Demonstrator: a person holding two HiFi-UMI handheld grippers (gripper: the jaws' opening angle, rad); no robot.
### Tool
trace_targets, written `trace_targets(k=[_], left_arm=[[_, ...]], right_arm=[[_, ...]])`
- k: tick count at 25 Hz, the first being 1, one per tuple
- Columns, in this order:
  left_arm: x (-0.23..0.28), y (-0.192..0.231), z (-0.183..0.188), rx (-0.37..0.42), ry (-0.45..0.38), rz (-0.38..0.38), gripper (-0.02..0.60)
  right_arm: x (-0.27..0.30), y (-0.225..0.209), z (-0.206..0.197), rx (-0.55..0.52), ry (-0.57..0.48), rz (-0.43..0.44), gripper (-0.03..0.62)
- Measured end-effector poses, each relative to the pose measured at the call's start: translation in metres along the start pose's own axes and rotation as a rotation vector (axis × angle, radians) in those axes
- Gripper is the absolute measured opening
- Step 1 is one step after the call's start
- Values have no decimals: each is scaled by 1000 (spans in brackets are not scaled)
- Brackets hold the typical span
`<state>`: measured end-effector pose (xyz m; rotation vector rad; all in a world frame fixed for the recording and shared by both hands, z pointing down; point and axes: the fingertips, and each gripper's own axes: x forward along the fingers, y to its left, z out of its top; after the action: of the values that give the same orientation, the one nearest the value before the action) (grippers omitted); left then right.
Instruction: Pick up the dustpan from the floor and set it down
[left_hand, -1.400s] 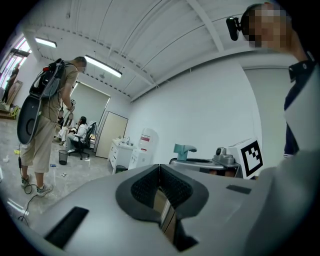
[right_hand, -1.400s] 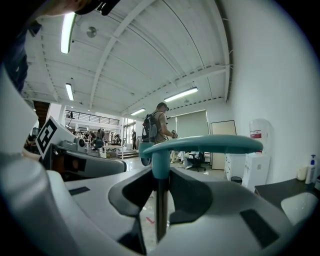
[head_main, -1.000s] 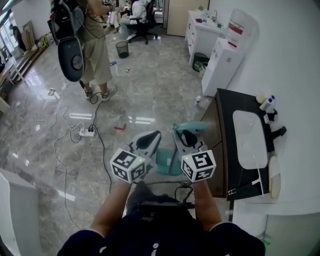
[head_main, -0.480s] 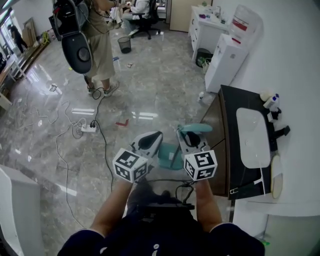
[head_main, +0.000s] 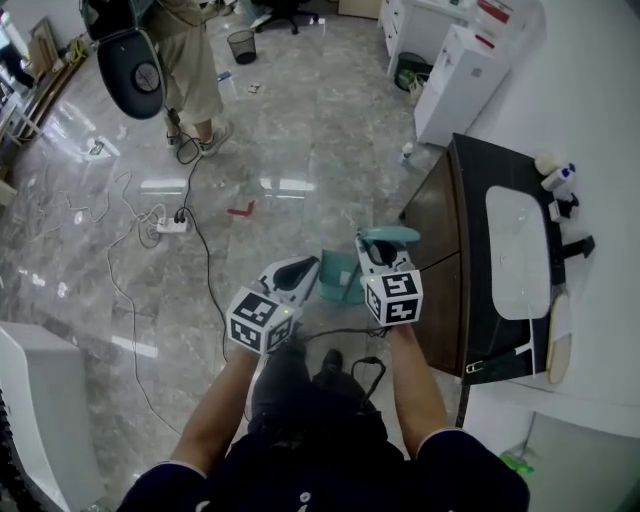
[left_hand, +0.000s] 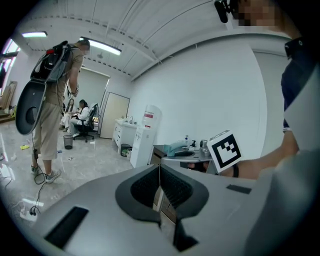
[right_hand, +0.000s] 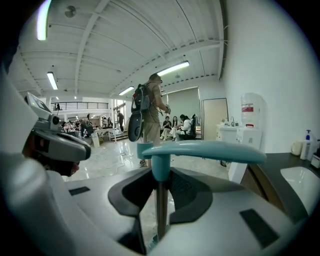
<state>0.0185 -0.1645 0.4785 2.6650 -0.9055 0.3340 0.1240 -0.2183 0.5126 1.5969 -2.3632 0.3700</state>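
My right gripper (right_hand: 161, 186) was pinching the dustpan (head_main: 336, 292) by its thin upright metal stem (right_hand: 161, 215), which stood between the two dark pads, with the teal cross handle (right_hand: 205, 150) lying level just above the jaws. My left gripper (left_hand: 160, 172) held nothing; its jaws were pressed together so that only a hairline seam showed between the ribbed pads. From the head view both grippers sat in the middle of the frame, side by side and near each other, each with its marker cube toward me. The dustpan's teal pan showed between them and a little ahead, and its handle top poked out past the right gripper. I could not tell whether the pan was touching the marble floor (head_main: 300, 140) or hanging just off it. At the right of the frame ran a dark counter (head_main: 470, 200) with a white sink basin (head_main: 518, 250) set into it, and the dustpan was just beside that counter's near end. A white cabinet (head_main: 462, 80) stood at the upper right. At the upper left a person (head_main: 190, 70) was standing with a dark backpack machine (head_main: 130, 70) slung behind. Black and white cables (head_main: 195, 260) trailed from a power strip (head_main: 172, 226) across the floor at the left. A small red scrap (head_main: 240, 210) lay on the floor above the grippers, and a mesh waste bin (head_main: 241, 45) stood near the top edge.
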Motion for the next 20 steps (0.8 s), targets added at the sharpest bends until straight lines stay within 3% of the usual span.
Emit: trace_targets(k=[13,20], left_arm=[[34,37,-72,-57,113,5,14],[52,53,-91,-76,152,5,14]], right_arm=[[94,-50,-127,-31,216,-56,97],[128,-76,-165,-67,264,-116,97]])
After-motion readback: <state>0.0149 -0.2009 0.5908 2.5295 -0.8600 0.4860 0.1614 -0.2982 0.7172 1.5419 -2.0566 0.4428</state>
